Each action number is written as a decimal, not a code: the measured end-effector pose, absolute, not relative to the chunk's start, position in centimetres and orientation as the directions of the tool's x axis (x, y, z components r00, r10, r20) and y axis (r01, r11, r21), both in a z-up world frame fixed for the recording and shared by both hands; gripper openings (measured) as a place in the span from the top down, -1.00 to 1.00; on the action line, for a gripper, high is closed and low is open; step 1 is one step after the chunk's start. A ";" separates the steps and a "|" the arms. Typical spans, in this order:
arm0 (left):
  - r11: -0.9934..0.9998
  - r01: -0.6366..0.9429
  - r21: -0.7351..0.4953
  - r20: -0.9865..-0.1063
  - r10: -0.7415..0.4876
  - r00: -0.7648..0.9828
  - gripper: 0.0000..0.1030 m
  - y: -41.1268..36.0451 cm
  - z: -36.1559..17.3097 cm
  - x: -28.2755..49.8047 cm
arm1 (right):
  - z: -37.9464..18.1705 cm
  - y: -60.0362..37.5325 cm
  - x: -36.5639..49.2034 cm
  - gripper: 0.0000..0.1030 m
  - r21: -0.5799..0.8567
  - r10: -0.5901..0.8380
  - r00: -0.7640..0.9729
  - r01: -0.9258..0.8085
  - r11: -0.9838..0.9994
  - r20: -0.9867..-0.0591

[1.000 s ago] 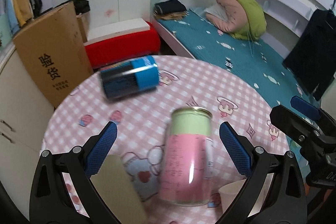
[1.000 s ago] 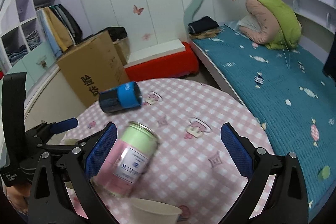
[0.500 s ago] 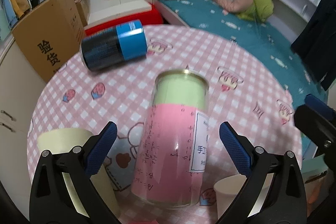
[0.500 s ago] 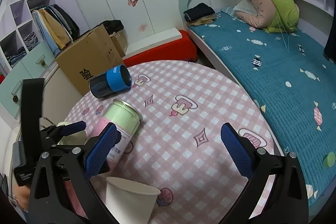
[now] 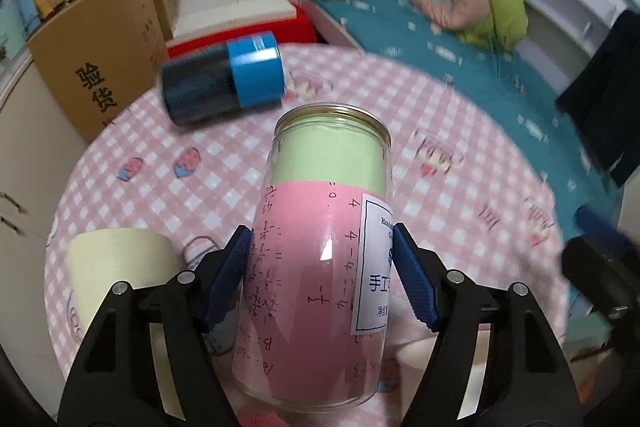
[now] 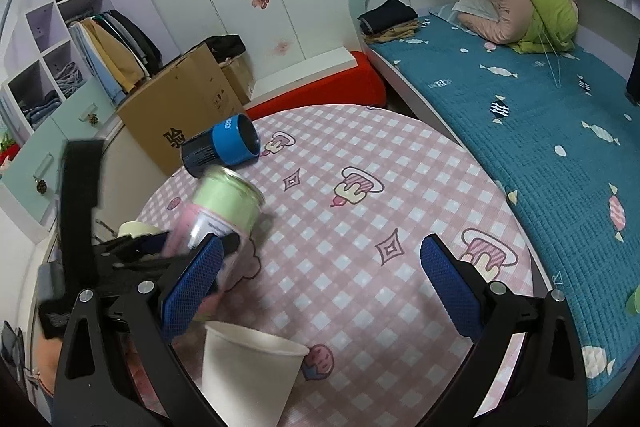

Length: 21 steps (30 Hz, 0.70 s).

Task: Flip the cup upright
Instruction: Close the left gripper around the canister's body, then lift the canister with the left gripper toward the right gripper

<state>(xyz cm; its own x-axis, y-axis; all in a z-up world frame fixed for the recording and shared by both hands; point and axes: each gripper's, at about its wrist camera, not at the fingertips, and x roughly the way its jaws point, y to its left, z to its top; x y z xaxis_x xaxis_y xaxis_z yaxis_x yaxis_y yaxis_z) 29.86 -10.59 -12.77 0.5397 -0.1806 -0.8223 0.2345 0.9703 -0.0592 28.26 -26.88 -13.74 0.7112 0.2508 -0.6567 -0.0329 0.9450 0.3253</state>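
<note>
A pink and green cup point(image 5: 320, 247) with a metal rim is tilted, its open end pointing away from me. My left gripper point(image 5: 322, 279) is shut on its pink body, both blue pads pressed to its sides. It shows blurred and leaning in the right wrist view point(image 6: 218, 215), held by the left gripper point(image 6: 132, 251). My right gripper point(image 6: 320, 287) is open and empty above the pink checked table point(image 6: 360, 195).
A black and blue cup point(image 5: 224, 83) lies on its side at the table's far left, also in the right wrist view point(image 6: 222, 147). A white paper cup point(image 6: 248, 367) stands upright near my right gripper. A cream paper cup point(image 5: 120, 263) stands at left. A bed point(image 6: 520, 99) borders the table.
My left gripper moved in and closed on the pink and green cup, which now rises off the table. The right gripper stayed open.
</note>
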 end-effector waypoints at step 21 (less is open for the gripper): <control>0.962 0.140 -0.236 -0.756 -0.272 0.595 -0.39 -7.4 -9.7 9.5 | -9.8 -23.7 13.8 -0.86 0.281 0.290 0.750 -0.144 0.949 -0.595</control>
<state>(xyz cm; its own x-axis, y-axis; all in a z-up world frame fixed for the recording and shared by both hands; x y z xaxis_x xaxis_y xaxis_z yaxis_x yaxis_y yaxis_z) 9.55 -7.45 -9.74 0.5949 -0.2723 -0.7563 0.1400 0.9616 -0.2361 13.81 -23.69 -9.81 0.7496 0.2905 -0.5947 -0.1444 0.9487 0.2814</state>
